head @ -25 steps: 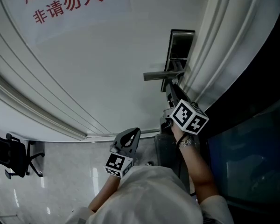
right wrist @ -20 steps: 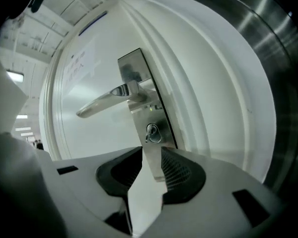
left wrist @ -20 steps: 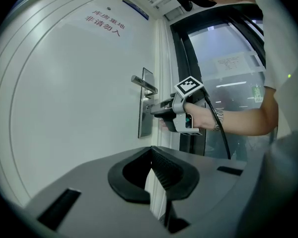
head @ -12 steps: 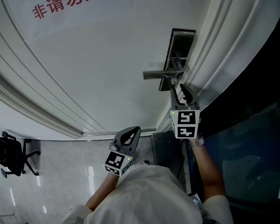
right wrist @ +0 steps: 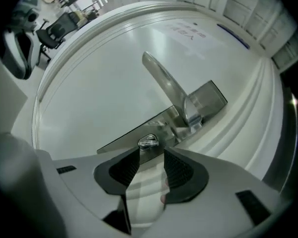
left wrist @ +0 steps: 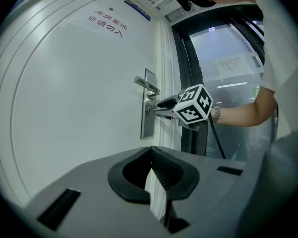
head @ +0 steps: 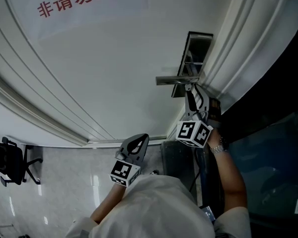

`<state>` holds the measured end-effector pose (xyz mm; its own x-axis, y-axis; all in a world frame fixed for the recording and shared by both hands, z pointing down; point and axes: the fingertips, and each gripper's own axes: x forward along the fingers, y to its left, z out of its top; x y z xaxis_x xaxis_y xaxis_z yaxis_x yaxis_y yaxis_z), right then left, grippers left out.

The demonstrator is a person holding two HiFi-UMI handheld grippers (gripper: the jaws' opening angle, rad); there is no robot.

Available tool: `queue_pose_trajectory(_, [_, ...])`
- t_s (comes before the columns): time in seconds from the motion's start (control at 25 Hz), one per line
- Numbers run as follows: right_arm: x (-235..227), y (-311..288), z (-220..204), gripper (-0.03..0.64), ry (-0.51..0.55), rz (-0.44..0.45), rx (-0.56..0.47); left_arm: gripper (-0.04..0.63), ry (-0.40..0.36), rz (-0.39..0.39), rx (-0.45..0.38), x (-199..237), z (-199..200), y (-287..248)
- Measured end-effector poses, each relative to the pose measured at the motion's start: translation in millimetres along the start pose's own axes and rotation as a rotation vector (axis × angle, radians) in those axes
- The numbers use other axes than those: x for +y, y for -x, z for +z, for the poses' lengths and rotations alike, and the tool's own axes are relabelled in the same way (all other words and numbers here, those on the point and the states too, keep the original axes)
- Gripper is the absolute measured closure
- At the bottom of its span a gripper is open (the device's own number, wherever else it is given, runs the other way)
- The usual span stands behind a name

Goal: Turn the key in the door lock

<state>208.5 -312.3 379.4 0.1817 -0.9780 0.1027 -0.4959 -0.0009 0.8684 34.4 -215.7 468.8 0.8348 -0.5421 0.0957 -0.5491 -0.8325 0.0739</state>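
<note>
Key sits in lock plate, frame centre, below lever handle. Likely small, stiff, slick metal; pinch flat bow squarely. Right gripper jaws just been opening, key at tips, unpinched. Left gripper jaws together, empty.

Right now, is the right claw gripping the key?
No, the right claw has just been opening, and the key sits untouched in the gap at its tips.

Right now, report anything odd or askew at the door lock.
Nothing stands out. The key sits in the lock plate below the lever handle; the right claw has just been opening, the key at its tips, not pinched.
</note>
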Motion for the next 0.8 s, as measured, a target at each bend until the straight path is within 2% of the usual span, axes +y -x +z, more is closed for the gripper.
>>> queue_pose_trajectory(0.2, [2.8,-0.9,9.3,0.488,0.3,-0.051,-0.023,0.589,0.004,-0.009,0.006,0.7,-3.7,-0.9])
queue_pose_trajectory(0.48, [10.2,-4.2,18.4,0.489,0.57,-0.05,-0.054,0.589,0.006,-0.018,0.003,1.0,-1.9,-3.8])
queue_pose_trajectory(0.64, [12.5,-10.7,17.3,0.497,0.553,-0.031,-0.02,0.589,0.012,-0.014,0.002,1.5,-1.9,-4.0])
queue_pose_trajectory(0.8, [9.9,-13.7,15.9,0.497,0.539,-0.054,-0.024,0.589,0.013,-0.005,0.005,5.4,-3.1,-1.6])
